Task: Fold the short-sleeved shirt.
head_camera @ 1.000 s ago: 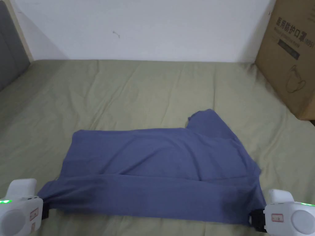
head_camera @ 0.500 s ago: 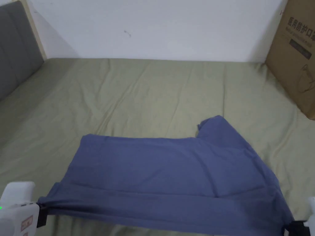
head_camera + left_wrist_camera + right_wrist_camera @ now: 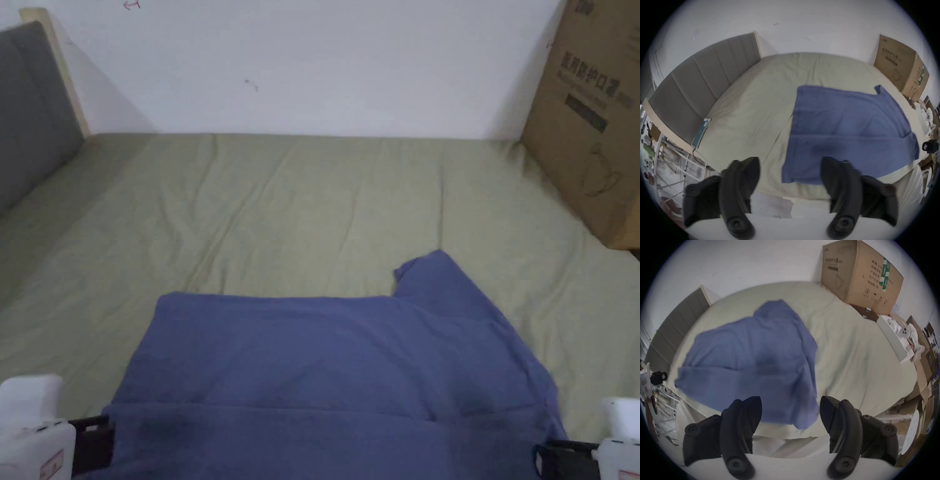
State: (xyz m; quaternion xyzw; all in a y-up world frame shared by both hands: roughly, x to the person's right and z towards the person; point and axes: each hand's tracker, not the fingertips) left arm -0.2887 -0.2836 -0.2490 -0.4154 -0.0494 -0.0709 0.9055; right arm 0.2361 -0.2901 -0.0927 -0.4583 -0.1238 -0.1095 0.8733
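The blue short-sleeved shirt [image 3: 337,369] lies flat on the bed, one sleeve [image 3: 437,281] pointing to the far right, and a crease runs across its near part. In the head view my left gripper [image 3: 94,442] sits just off the shirt's near left corner and my right gripper [image 3: 559,455] just off its near right corner. The left gripper [image 3: 790,170] has its jaws wide apart, nothing between them, the shirt [image 3: 851,129] lying beyond. The right gripper [image 3: 791,409] is likewise open above the shirt [image 3: 745,363], whose near corner hangs at the bed's edge.
An olive bed sheet [image 3: 300,206] stretches to the white wall. A large cardboard box [image 3: 587,119] stands at the far right of the bed, a grey padded headboard [image 3: 31,106] at the left. Boxes and clutter [image 3: 907,340] lie past the bed's right side.
Both grippers held the shirt's near corners and kept its near edge taut; now their jaws are apart and the corners lie loose. The head camera has tilted and shifted.
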